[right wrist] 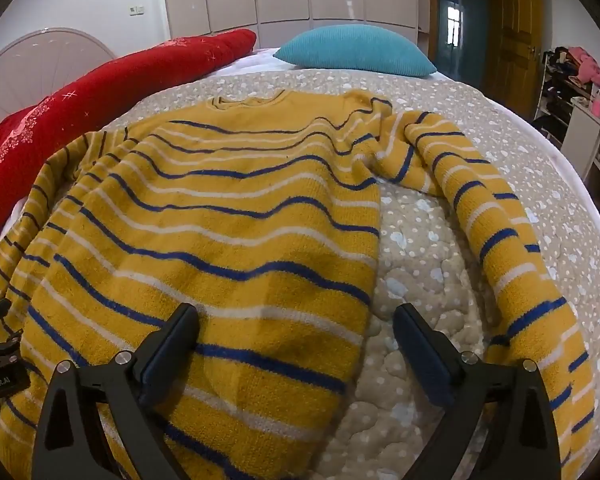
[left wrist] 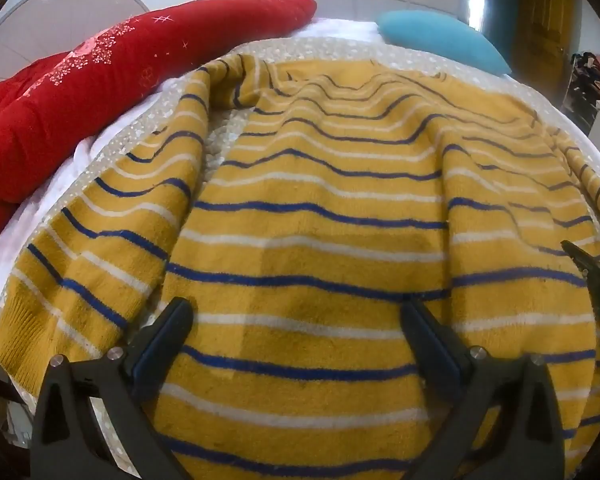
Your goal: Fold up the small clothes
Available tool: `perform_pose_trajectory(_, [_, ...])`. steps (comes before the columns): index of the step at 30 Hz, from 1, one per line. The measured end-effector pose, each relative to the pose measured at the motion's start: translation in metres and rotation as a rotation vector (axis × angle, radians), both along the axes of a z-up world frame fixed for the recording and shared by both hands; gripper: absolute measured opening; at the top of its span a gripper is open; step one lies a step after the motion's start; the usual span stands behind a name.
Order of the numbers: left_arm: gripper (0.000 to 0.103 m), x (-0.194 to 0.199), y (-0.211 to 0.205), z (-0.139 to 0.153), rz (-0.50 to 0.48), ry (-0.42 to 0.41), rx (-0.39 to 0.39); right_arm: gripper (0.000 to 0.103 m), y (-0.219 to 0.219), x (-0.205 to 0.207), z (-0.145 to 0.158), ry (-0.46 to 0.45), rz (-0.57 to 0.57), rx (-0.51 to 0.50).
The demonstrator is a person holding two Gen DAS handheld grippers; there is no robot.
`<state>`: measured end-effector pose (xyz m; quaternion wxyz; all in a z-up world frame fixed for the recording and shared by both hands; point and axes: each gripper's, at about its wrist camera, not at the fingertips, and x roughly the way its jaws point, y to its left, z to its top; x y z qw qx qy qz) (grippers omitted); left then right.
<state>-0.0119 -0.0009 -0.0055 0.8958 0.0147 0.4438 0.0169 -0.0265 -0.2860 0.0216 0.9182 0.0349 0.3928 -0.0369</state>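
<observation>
A bedroom is shown, with a dotted beige quilt (left wrist: 188, 92) spread on the bed. From the left wrist view, the mustard knitted sweater with blue and white stripes (left wrist: 320, 216) is seen lying flat, hem nearest; the left gripper (left wrist: 296, 320) is held released above the hem, nothing grasped. A red embroidered blanket (left wrist: 80, 92) is bunched close beside the left sleeve.

From the right wrist view, the right gripper (right wrist: 296, 324) is spread wide over the sweater's side edge. The right sleeve (right wrist: 496, 232) is sprawled outward. Folding appears not yet begun; a sleeve likely needs pinching and drawing inward. A teal pillow (right wrist: 356, 50) lies well clear.
</observation>
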Motion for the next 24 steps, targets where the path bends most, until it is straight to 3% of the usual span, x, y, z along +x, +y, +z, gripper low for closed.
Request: perform_pose_trajectory(24, [0.103,-0.0017,-0.0034,-0.0034,0.001,-0.016,0.004,0.100,0.0042,-0.0011,-0.0027,-0.004,-0.002,-0.008])
